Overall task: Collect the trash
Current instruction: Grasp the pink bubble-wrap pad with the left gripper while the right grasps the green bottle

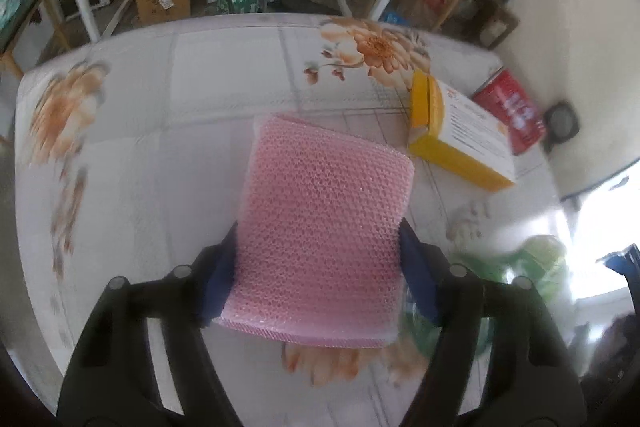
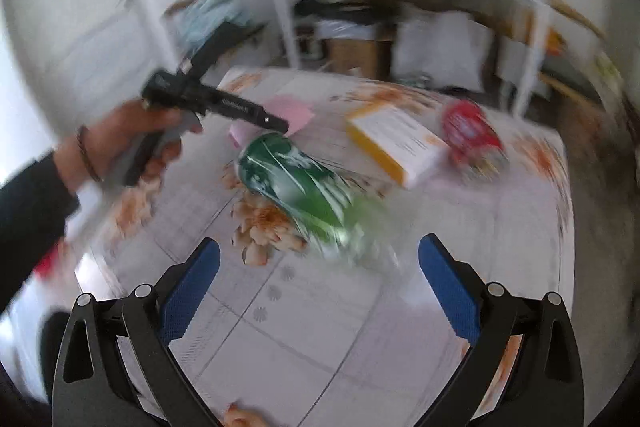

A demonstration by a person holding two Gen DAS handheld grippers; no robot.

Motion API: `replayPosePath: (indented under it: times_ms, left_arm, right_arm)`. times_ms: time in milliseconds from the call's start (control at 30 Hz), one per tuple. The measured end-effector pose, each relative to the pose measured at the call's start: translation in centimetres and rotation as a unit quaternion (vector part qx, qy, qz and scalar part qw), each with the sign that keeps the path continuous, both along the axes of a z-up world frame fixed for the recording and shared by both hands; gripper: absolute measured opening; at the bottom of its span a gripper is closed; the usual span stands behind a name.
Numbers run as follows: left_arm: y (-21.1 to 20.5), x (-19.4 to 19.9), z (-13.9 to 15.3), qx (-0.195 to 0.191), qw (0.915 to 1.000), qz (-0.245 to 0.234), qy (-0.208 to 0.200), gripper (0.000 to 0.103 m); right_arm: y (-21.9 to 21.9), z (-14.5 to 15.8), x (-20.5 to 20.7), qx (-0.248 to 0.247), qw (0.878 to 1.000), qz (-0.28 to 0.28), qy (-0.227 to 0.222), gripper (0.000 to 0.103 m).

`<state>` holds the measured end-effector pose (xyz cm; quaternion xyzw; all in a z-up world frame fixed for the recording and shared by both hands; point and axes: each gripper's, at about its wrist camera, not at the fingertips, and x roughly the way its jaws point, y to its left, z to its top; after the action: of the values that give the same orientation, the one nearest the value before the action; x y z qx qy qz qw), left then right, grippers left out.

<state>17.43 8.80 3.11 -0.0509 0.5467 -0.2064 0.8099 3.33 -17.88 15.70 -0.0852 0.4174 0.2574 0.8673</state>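
The bench [image 1: 132, 115], the largest thing here, is covered by a smooth white cloth printed with orange flowers and thin grid lines, and the trash lies scattered on it. Next in size is the pink bubble wrap [image 1: 324, 223], a soft, dimpled, roughly rectangular sheet; the left claw [image 1: 320, 259] is clenched on its two sides, apparently holding it off the cloth so it can be carried away. Toward the far right corner rests a flat yellow and white cardboard box [image 1: 460, 135], and just beyond it, at the right edge, lies a red crinkly packet [image 1: 512, 107]. Nearer the right claw [image 2: 320, 279], a green plastic bag [image 2: 296, 183], glossy and wrinkled, sits on a flower print; it is blurred. That claw hangs released above the cloth, its blue textured pads spread wide, probably lined up to take the bag next.
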Motion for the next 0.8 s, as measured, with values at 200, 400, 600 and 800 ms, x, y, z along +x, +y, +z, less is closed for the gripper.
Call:
replayPosePath:
  times_ms: [200,400,600,800]
  left_arm:
    - [5.0,-5.1,2.1,-0.052,0.9974,0.037,-0.035,0.070]
    - [8.6,-11.1,5.8,-0.083,0.9924,0.043,-0.080,0.070]
    - [11.0,-15.2,7.7,-0.093,0.9890,0.055,-0.102,0.071]
    - [14.0,-19.8,8.1,-0.100,0.9854,0.084,-0.109,0.071]
  right_arm:
    - [6.2,-2.4,4.9,-0.098,0.989,0.107,0.042,0.096]
    - [8.3,-5.6,7.1,-0.127,0.980,0.116,0.099,0.066]
    - [9.3,-7.5,6.3,-0.176,0.967,0.121,0.137,0.069]
    - [9.0,-7.8,5.0,-0.132,0.978,0.093,0.132,0.060]
